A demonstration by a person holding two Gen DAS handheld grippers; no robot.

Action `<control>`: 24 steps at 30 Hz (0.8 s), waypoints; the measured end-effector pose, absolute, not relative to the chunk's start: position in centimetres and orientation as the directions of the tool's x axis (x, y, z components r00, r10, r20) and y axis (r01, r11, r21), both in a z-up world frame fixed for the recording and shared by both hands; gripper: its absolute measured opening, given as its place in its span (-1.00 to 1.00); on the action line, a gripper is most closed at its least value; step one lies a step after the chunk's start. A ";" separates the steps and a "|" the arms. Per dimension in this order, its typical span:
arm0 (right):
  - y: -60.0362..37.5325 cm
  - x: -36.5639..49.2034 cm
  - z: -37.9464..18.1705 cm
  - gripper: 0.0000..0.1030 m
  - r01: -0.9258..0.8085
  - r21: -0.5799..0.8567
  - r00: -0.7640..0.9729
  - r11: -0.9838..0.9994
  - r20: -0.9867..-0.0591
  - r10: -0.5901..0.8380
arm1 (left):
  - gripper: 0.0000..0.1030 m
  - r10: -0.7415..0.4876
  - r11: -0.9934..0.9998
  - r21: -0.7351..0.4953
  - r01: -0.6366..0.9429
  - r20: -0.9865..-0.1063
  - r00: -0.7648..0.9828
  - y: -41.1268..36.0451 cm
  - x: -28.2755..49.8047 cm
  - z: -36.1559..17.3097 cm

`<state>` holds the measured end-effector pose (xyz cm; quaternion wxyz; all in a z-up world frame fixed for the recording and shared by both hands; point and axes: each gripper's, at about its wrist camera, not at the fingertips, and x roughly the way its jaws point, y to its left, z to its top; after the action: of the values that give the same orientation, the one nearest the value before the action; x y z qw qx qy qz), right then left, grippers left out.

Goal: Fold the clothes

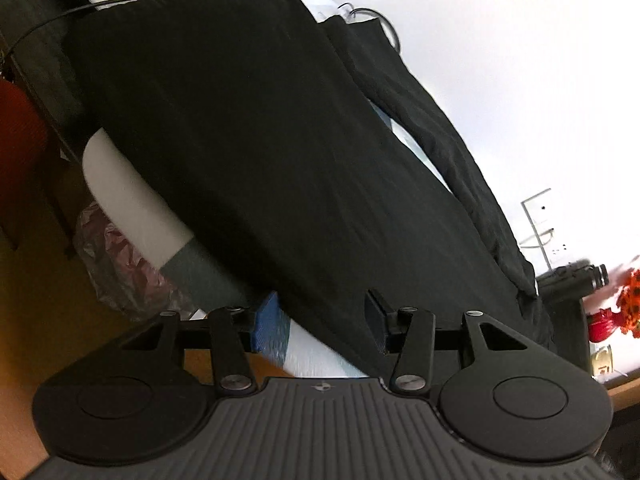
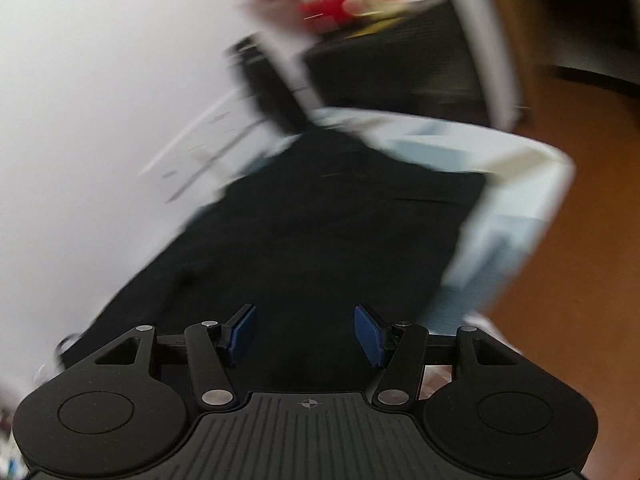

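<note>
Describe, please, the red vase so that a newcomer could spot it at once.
Start from the black garment spread over the white-padded table, then follow its far end to the dark stand beyond the table. There stands the red vase with orange flowers, the only bright red-orange thing beside the black camera.

The support is a white padded table (image 1: 132, 196) with a rounded edge, standing over a brown wooden floor (image 2: 580, 280). A black garment (image 1: 248, 140) lies spread directly on it, covering most of the surface; in the left wrist view a bare white margin shows at 8 o'clock. A thin black cable (image 1: 56, 16) crosses the surface at 10 o'clock.
</note>
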<state>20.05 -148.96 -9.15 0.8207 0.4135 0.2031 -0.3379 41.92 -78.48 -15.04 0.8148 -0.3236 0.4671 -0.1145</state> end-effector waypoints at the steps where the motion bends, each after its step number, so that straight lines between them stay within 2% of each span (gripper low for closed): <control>1: -148.9 19.1 -9.7 0.00 0.736 0.546 0.676 0.399 -0.617 -0.403 | -0.06 -0.488 0.766 -0.631 -0.118 -0.691 0.533 -78.7 42.2 -15.1; 6: -150.4 15.7 -9.3 -0.01 0.775 0.494 0.631 0.394 -0.605 -0.485 | 0.13 -0.474 0.796 -0.597 -0.099 -0.717 0.511 -79.8 42.6 -14.4; 15: -156.1 10.9 -8.0 -0.01 0.866 0.411 0.488 0.284 -0.570 -0.661 | 0.20 -0.456 0.818 -0.568 -0.093 -0.737 0.499 -80.5 42.6 -13.8; 18: -158.3 10.7 -8.7 -0.01 0.845 0.450 0.523 0.290 -0.581 -0.624 | 0.21 -0.430 0.827 -0.552 -0.107 -0.745 0.510 -80.3 42.8 -13.9; 22: -158.0 14.0 -11.9 -0.02 0.746 0.563 0.665 0.356 -0.601 -0.443 | 0.24 -0.396 0.839 -0.529 -0.127 -0.754 0.525 -80.1 43.2 -14.1; 24: -156.9 15.9 -13.1 -0.02 0.724 0.578 0.689 0.375 -0.600 -0.406 | 0.31 -0.380 0.832 -0.531 -0.161 -0.757 0.532 -79.6 43.4 -14.1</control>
<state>15.86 -156.92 -13.12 0.8089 0.4363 0.1822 -0.3495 43.44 -79.59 -14.15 0.8285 -0.2823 0.4792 -0.0660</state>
